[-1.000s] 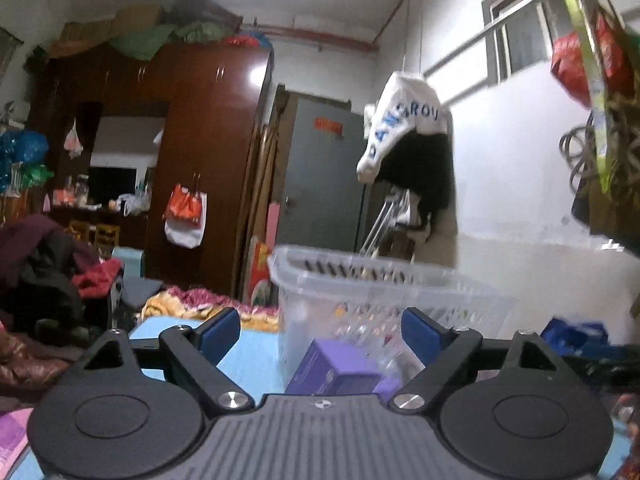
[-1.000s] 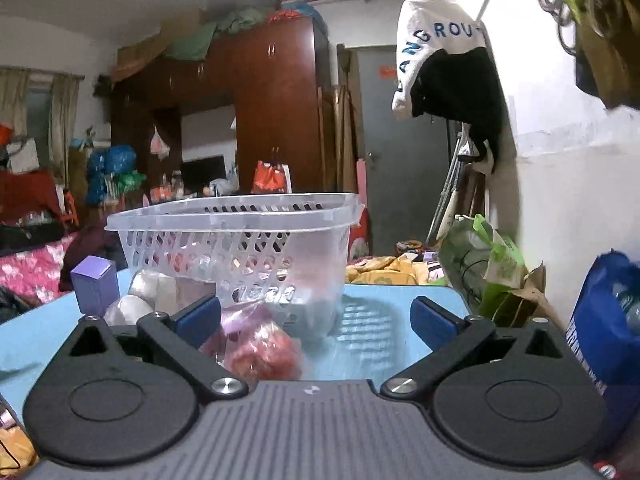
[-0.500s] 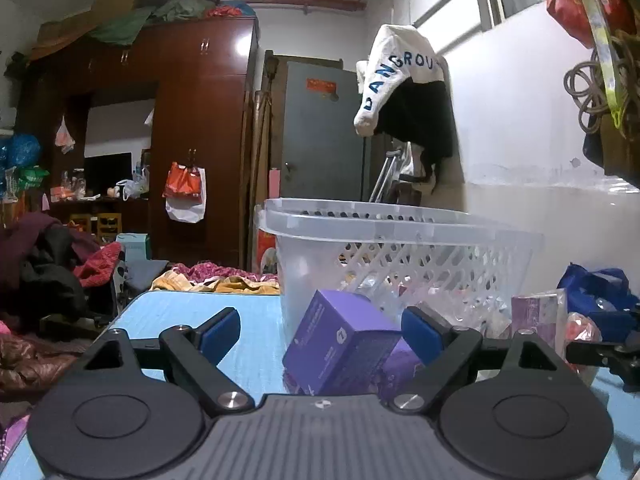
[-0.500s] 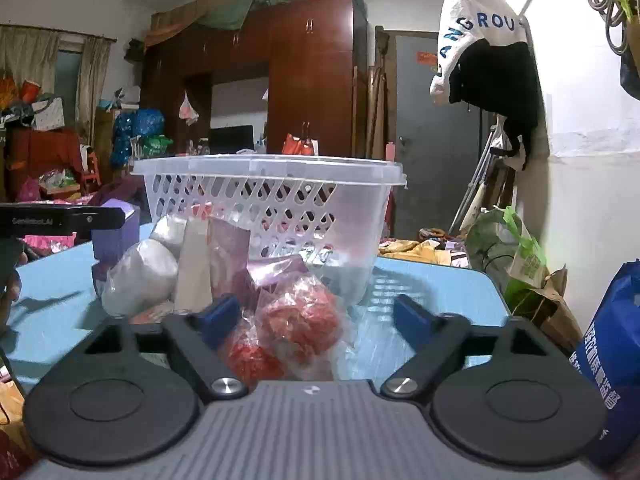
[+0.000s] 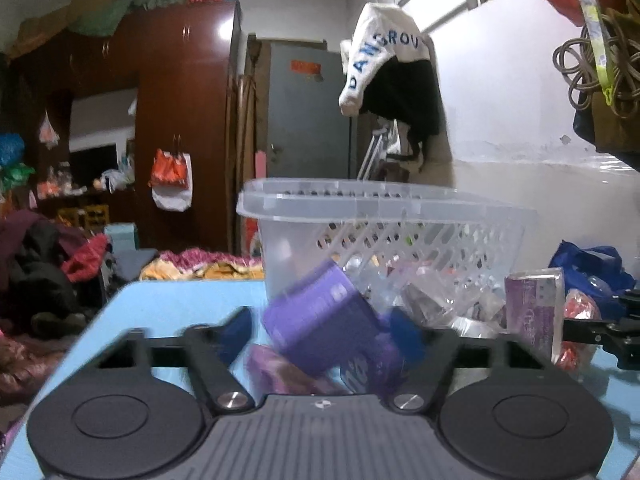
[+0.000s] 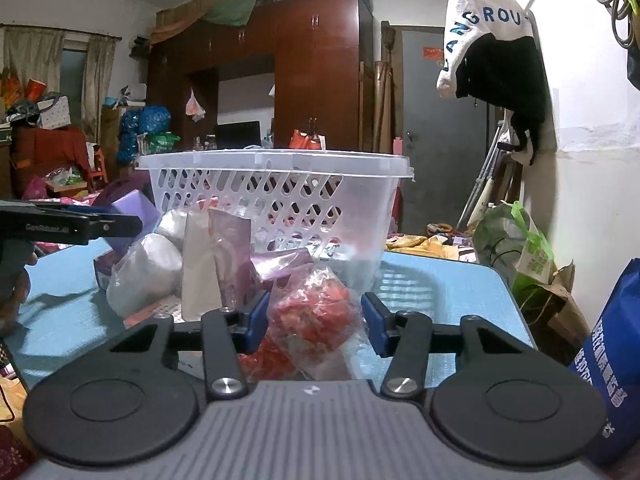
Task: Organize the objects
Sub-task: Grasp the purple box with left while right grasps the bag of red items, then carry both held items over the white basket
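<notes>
Both claws sit at the pile beside the basket (image 6: pixel 280 196).
Your left claw (image 5: pixel 324 330) brackets the tilted purple box (image 5: pixel 320 320), grip unclear in blur; your right claw (image 6: pixel 314 322) stands released around the red packet (image 6: pixel 316 316), mid-counter (image 6: pixel 448 292).

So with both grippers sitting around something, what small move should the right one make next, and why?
Probably close the right gripper on the clear bag of red pieces: its blue fingers flank the bag with gaps on both sides. Lifting it into the white slotted plastic basket would come after.
</notes>
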`<state>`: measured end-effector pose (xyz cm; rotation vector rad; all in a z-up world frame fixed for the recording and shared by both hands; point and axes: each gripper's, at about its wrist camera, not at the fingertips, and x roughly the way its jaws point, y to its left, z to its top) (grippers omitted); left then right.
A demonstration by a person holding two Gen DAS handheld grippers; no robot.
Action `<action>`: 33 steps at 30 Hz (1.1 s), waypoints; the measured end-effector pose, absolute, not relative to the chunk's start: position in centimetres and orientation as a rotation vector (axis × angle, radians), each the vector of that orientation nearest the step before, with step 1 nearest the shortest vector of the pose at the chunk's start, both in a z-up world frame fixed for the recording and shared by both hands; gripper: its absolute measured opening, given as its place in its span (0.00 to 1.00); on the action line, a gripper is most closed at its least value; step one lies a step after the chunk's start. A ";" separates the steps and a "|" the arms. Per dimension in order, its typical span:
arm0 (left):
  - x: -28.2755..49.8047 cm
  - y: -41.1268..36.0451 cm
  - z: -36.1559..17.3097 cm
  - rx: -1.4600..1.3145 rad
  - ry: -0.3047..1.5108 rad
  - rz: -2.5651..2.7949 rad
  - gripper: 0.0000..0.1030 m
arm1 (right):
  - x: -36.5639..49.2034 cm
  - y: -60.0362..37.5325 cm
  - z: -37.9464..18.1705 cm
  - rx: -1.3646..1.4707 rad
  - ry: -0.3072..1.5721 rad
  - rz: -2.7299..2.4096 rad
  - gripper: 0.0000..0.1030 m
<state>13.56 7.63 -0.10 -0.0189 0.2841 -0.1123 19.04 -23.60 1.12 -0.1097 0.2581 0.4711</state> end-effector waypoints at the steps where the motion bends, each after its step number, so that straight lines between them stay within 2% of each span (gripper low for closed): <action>1: 13.5 7.8 -0.1 -0.029 0.283 -0.115 0.66 | 19.0 -23.6 1.1 -0.111 0.256 0.470 0.51; 15: 10.5 8.8 -0.1 -0.070 0.165 -0.149 0.65 | 17.7 -23.8 2.2 -0.064 0.191 0.489 0.51; 21: 9.1 8.4 3.2 -0.083 0.077 -0.197 0.65 | 17.3 -22.9 5.1 -0.067 0.138 0.505 0.51; 29: 13.6 7.2 8.7 -0.100 0.083 -0.223 0.65 | 20.9 -20.7 11.3 -0.081 0.098 0.519 0.51; 33: 18.0 5.8 9.9 -0.056 0.174 -0.171 0.65 | 24.9 -19.5 13.5 -0.042 0.131 0.573 0.51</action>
